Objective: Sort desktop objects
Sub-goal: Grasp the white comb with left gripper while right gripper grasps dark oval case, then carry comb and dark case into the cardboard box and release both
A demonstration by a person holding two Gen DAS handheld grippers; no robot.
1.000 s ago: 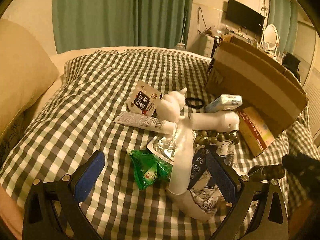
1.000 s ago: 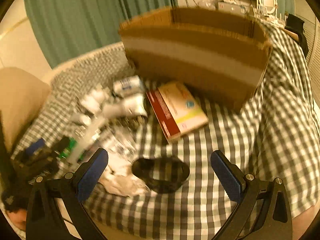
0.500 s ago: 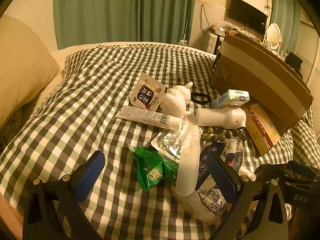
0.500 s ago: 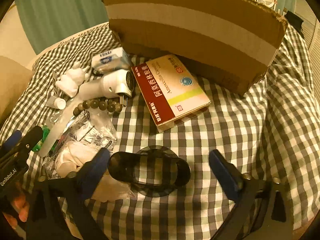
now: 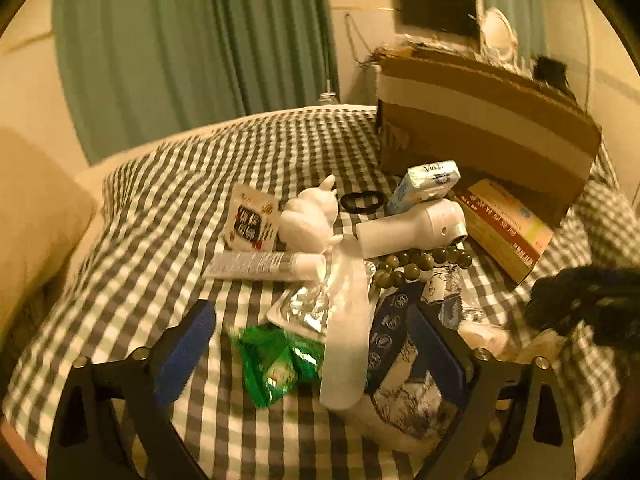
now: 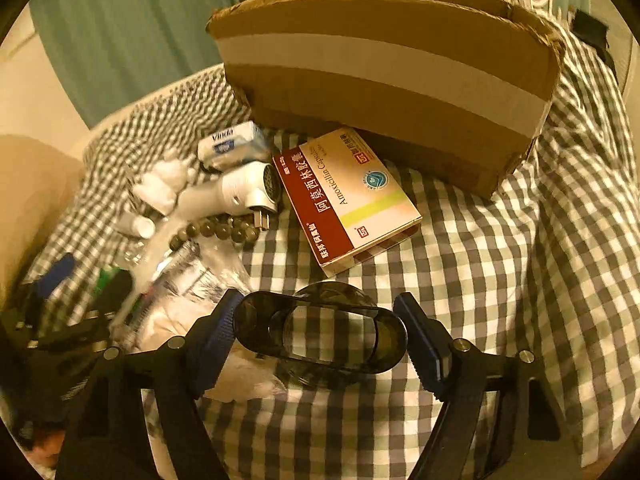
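Right wrist view first: my right gripper (image 6: 320,332) has just been closing its jaws around a dark smoky see-through oval container (image 6: 320,334). The left pad looks like it's touching the container's end; on the right I can't tell if there's a sliver of gap, so I'm not calling it a grip. The container sits on the checked bedspread (image 6: 500,280), nearer me than the red-and-cream Amoxicillin box (image 6: 348,200), which lies just in front of the cardboard box (image 6: 380,68).

My left gripper (image 5: 316,344) stands wide, its jaws having just narrowed a touch, straddling a green packet (image 5: 272,364) and a long white handle (image 5: 346,336) without touching either. Beyond them lie a white tube (image 5: 260,266) and a string of green beads (image 5: 420,262), left of the Amoxicillin box.
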